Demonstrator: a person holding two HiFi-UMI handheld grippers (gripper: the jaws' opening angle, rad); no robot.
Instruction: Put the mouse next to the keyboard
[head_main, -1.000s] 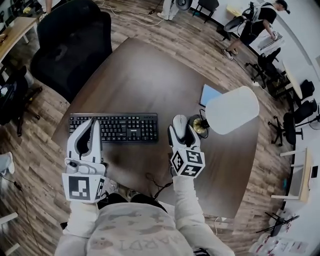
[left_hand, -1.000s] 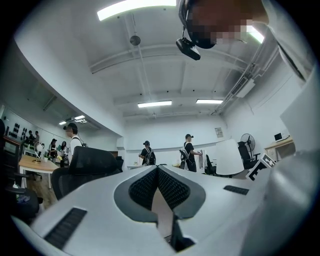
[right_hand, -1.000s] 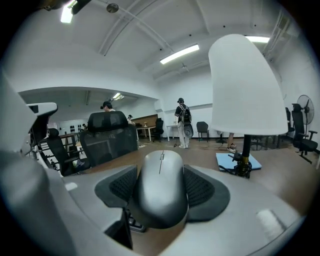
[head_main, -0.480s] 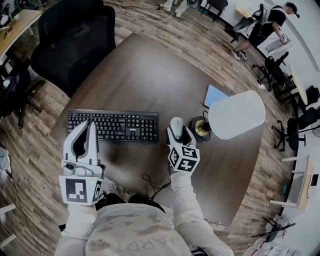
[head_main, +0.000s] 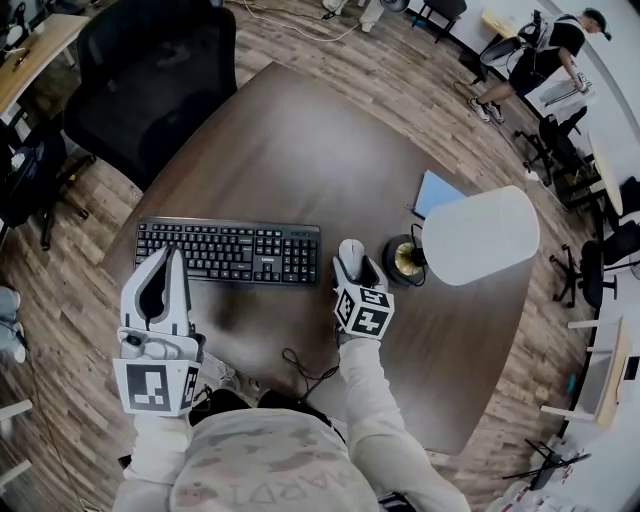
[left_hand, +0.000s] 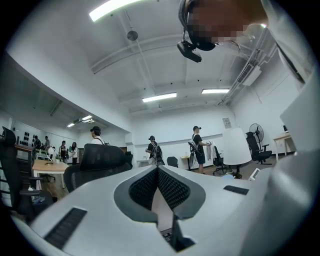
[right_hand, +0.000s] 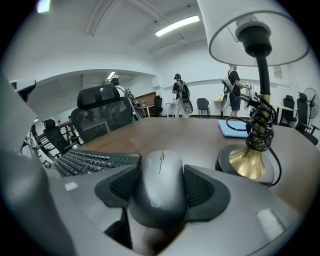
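The grey mouse (head_main: 350, 250) sits just right of the black keyboard (head_main: 228, 252) on the brown table. My right gripper (head_main: 353, 266) is shut on the mouse; in the right gripper view both pads press the sides of the mouse (right_hand: 160, 185), with the keyboard (right_hand: 92, 161) to its left. Whether the mouse touches the table is unclear. My left gripper (head_main: 172, 258) hovers at the keyboard's near edge, left of centre. In the left gripper view its ribbed pads (left_hand: 170, 187) meet with nothing between them.
A brass-footed lamp (head_main: 405, 258) with a white shade (head_main: 480, 235) stands right beside the mouse, its cord coiled on the stem (right_hand: 260, 125). A blue notebook (head_main: 435, 192) lies behind it. A black office chair (head_main: 150, 80) is at the table's far left. A cable (head_main: 305, 368) hangs at the near edge.
My right gripper has carried the mouse a little closer to the keyboard's right end. My left gripper has drawn back slightly toward me, still shut.
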